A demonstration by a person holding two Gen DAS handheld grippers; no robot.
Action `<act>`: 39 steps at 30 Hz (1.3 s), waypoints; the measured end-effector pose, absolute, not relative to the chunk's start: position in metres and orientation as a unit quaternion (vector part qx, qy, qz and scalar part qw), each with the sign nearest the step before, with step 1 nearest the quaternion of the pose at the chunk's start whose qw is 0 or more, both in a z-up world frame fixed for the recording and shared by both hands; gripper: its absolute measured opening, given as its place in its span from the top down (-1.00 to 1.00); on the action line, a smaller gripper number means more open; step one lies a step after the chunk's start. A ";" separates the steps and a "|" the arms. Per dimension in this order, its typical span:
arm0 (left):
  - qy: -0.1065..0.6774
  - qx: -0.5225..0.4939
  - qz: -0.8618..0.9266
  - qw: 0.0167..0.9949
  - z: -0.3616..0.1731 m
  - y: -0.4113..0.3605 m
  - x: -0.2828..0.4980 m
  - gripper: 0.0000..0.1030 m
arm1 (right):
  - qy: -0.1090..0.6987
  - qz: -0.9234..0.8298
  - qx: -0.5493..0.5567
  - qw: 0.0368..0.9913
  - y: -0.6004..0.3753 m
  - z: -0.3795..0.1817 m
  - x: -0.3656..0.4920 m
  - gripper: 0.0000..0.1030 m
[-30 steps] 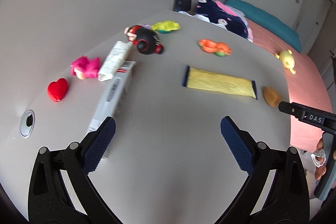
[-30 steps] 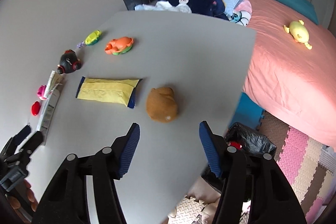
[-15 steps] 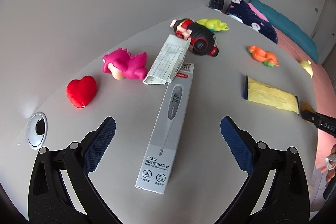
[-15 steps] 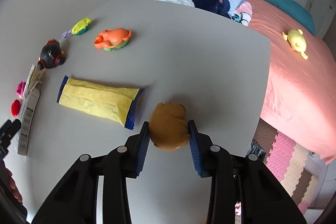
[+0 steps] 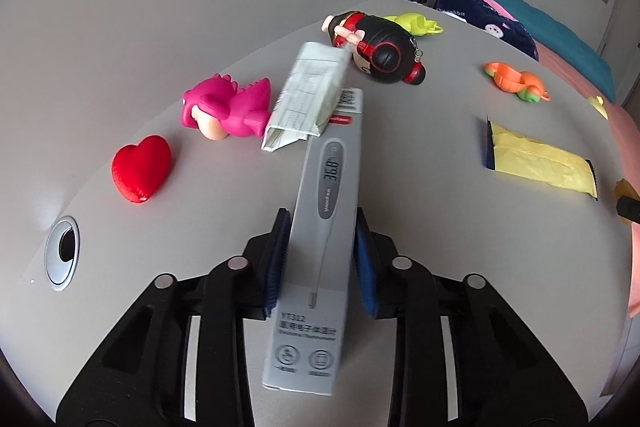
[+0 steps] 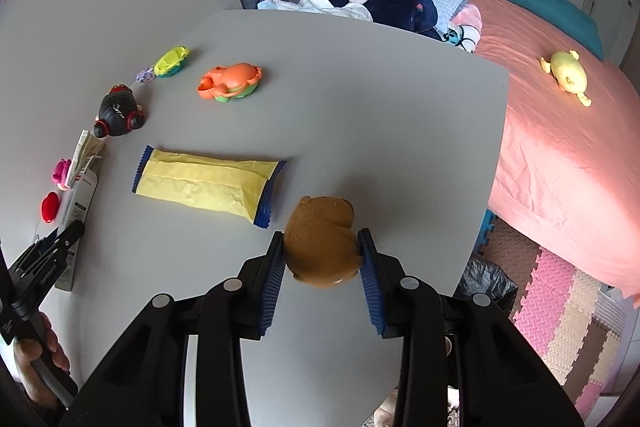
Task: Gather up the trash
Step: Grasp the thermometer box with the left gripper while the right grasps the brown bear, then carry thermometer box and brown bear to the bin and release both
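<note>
On the grey bench (image 6: pixel 360 99), our left claw (image 5: pixel 320 259) has just been closing and now pinches the long thermometer box (image 5: pixel 324 227) across its narrow width, near its close end. We should lift it level, since the far end lies beside the folded leaflet (image 5: pixel 308 103) and could drag it. Our right claw (image 6: pixel 322 255) clamps the small brown bear (image 6: pixel 320 239) near the bench edge; that one looks like a toy, so we'd judge it before binning.
</note>
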State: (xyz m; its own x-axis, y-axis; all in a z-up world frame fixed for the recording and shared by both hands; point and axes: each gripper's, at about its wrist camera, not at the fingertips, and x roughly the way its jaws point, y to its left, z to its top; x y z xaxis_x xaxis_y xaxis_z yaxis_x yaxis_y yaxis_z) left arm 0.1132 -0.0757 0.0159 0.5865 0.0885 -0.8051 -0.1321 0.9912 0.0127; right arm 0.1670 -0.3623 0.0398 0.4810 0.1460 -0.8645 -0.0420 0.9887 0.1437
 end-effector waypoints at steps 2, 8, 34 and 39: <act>0.450 -0.037 0.050 0.891 0.017 -0.076 0.112 0.45 | 0.504 0.058 0.057 0.860 -0.364 0.042 0.164 0.26; 0.443 -0.067 0.000 0.894 0.028 -0.088 0.101 0.45 | 0.492 0.072 0.073 0.864 -0.371 0.056 0.149 0.26; 0.406 -0.002 -0.119 0.906 0.082 -0.280 0.050 0.45 | 0.436 0.057 0.125 0.889 -0.494 0.102 0.069 0.26; 0.411 0.022 -0.159 0.897 0.078 -0.340 0.046 0.45 | 0.430 0.024 0.143 0.891 -0.543 0.102 0.049 0.26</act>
